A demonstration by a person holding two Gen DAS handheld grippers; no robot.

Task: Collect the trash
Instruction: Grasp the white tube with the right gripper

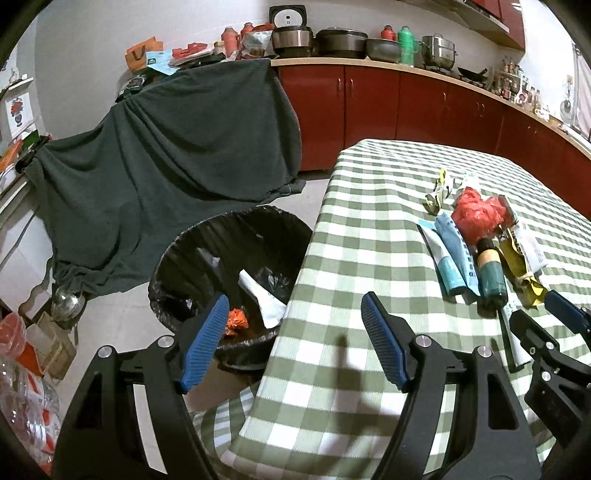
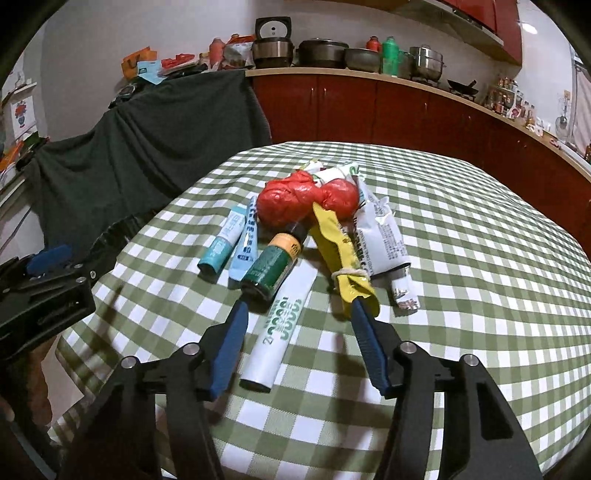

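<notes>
A long run of dark red cabinets (image 1: 373, 107) with a pale wooden surface (image 1: 369, 62) on top is our landmark. On that top stands a steel rice cooker with its white lid raised (image 1: 290, 31), just beside it a wide black pot (image 1: 341, 42), then a green thermos flask (image 1: 406, 44) and a stacked steel steamer pot (image 1: 439, 50). Farther right along it sits a black wok (image 1: 472, 74). Left of the cabinets a large dark green cloth (image 1: 166, 166) drapes over furniture down to the floor. In front of the cabinets lies a green-and-white checked tablecloth (image 2: 461, 277).
</notes>
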